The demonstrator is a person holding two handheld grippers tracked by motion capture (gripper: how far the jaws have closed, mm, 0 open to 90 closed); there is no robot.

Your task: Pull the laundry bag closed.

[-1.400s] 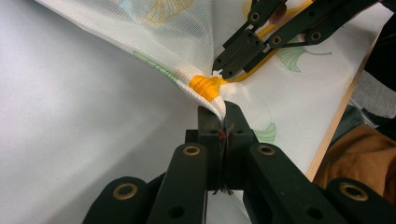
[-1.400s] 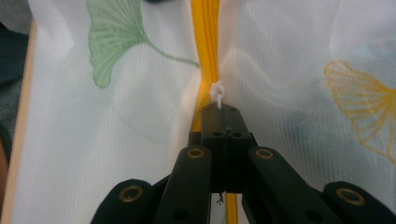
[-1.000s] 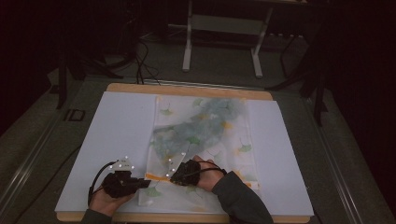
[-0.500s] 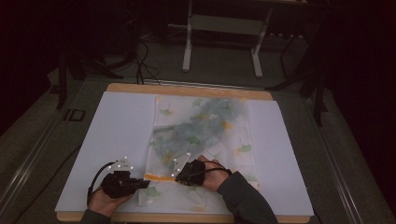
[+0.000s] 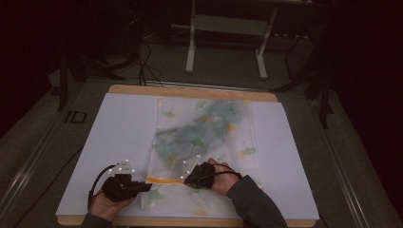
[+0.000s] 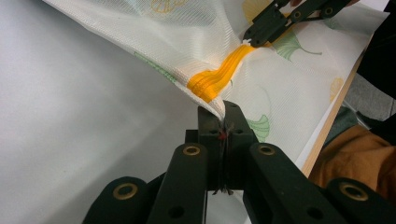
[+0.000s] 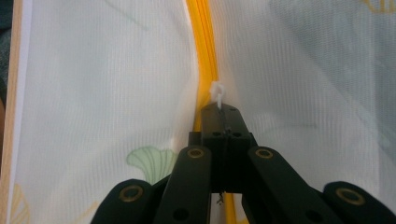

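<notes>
Mesh bag (image 5: pixel 204 137) contents: blurred blue-grey mass, identity not discernible. Bag edge pinched inside left gripper (image 6: pixel 223 122): hidden between jaws. Zipper pull (image 7: pixel 218 93) lower end: hidden inside right gripper (image 7: pixel 221 114). Zipper (image 7: pixel 204 42): cut off at frame top.

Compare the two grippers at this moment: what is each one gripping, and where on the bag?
The left gripper is shut on the mesh bag at its edge, at the end of the orange zipper. The right gripper is shut on the small white zipper pull, farther along the zipper. In the high view, the left one sits at the bag's side and the right one over the bag. Both have closed black fingers.
</notes>
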